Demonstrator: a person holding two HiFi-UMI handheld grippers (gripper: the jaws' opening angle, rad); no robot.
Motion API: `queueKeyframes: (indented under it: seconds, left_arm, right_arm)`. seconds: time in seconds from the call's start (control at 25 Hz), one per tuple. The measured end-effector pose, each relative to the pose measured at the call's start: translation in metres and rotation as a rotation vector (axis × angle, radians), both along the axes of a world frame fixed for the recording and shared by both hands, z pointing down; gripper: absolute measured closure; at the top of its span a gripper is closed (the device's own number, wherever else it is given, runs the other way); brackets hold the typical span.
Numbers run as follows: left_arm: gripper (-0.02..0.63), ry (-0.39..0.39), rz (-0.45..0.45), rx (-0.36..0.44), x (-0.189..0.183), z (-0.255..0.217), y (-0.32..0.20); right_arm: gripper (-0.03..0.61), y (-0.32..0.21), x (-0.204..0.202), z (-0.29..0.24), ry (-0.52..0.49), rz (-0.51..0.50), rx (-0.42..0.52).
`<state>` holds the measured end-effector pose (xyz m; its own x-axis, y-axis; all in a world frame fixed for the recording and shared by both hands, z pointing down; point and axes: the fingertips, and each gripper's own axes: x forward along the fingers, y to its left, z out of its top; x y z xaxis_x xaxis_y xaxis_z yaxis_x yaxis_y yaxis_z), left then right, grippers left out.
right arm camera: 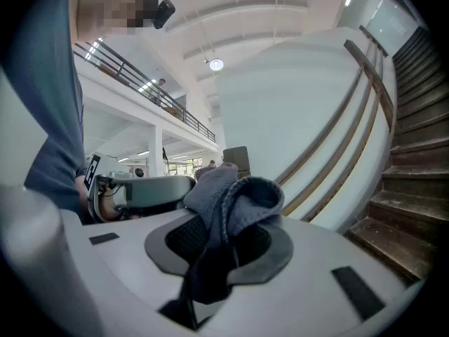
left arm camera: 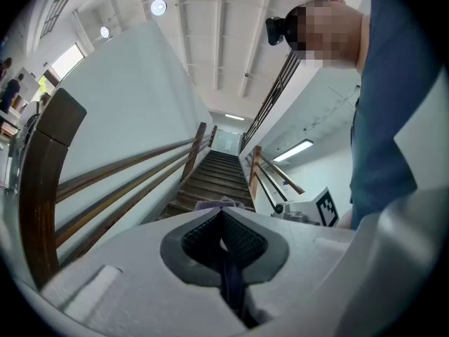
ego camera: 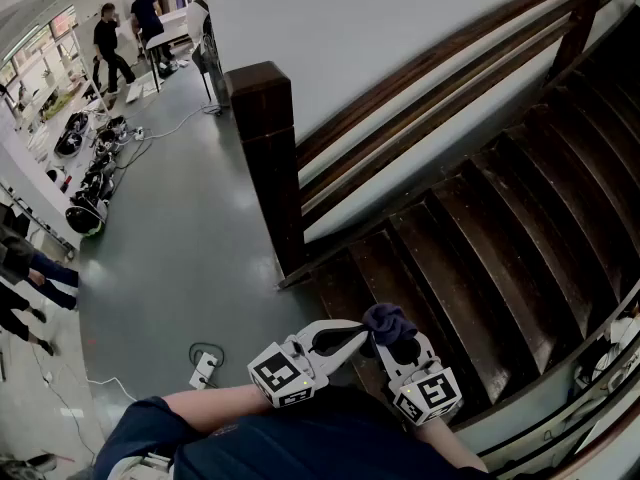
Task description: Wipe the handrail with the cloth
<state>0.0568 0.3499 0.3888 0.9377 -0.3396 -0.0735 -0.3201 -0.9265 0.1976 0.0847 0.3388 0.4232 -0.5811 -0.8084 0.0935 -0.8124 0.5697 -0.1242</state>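
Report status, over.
Left gripper and right gripper both shut on crumpled grey-blue cloth. Dark wooden handrail not yet touched. Nothing in the way.

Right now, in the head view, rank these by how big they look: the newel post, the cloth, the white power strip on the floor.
Newel post, largest.
Cloth, held near the camera, so flattered.
White power strip, smallest.

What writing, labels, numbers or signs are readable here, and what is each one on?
No readable text in any view.
The cube on the left gripper and the cube on the right gripper: black-and-white square patterns, no letters.
The cloth and handrail: no print seen.
The far room: too small to read.
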Motion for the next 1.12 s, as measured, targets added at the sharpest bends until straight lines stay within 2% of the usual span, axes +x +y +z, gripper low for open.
queueKeyframes:
  seconds: [0.32, 0.72, 0.92, 1.12]
  left_arm:
    - [0.609, -0.009, -0.021, 0.007, 0.005, -0.004, -0.003]
    - [0.61, -0.018, -0.094, 0.003, 0.021, 0.006, -0.012]
    - [0.609, -0.024, -0.142, -0.01, 0.013, 0.02, -0.037]
    - [0.61, -0.018, -0.113, -0.008, 0.007, 0.026, -0.083]
  right_arm:
    - [0.477, -0.002, 0.004, -0.003, -0.006, -0.017, -0.003]
    - [0.477, -0.015, 0.019, 0.005, -0.043, -0.084, 0.002]
    - [0.477, -0.037, 0.024, 0.021, -0.046, -0.094, -0.025]
    - [0.477, -0.083, 0.013, 0.026, -0.032, -0.08, -0.03]
